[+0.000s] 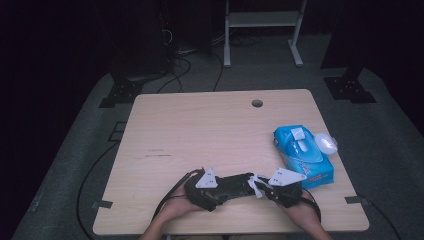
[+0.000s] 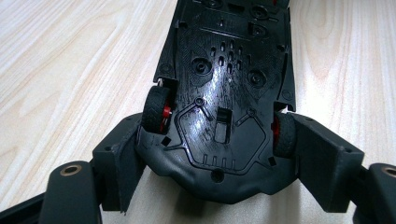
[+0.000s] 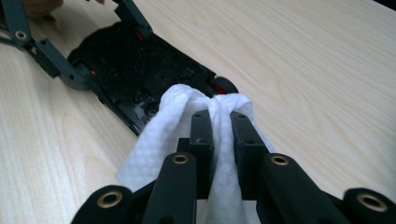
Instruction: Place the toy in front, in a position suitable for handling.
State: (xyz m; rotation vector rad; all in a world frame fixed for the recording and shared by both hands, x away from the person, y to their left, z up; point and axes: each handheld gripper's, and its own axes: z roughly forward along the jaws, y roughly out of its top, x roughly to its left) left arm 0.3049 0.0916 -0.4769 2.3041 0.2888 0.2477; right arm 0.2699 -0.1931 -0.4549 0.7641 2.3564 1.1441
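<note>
Near the front edge of the tabletop (image 1: 165,125), the left gripper (image 2: 215,154) is clamping an upturned black toy car (image 2: 224,84) at its end wheels. The right gripper (image 3: 222,123) is pinching a white wipe (image 3: 163,140) against the car's underside. Farther right, a blue wipes pack (image 1: 302,155) is lying flat.

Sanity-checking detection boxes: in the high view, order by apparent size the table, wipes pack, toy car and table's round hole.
1. table
2. wipes pack and toy car: look close in size, and the car is partly covered by both grippers, so I won't rank them
3. round hole
</note>
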